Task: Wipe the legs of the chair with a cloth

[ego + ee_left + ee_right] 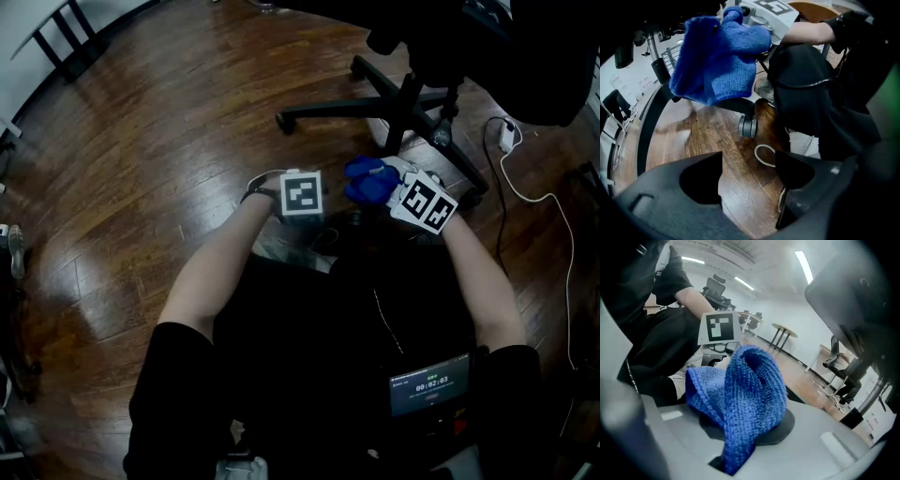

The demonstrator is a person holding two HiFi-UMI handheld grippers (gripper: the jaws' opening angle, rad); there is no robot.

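The right tongs [740,446] are clamped on a blue knitted cloth [750,390], which bunches up above them, close to one black leg of the swivel chair [736,104] above its caster [747,126]. The left tongs [747,173] stand apart and empty over the dark wooden floor [740,187].

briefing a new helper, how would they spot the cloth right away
Find the black office chair's star base on the dark wood floor. Right beside it, the right gripper clamps the cloth: a bright blue knitted bundle, and nothing else nearby is blue.
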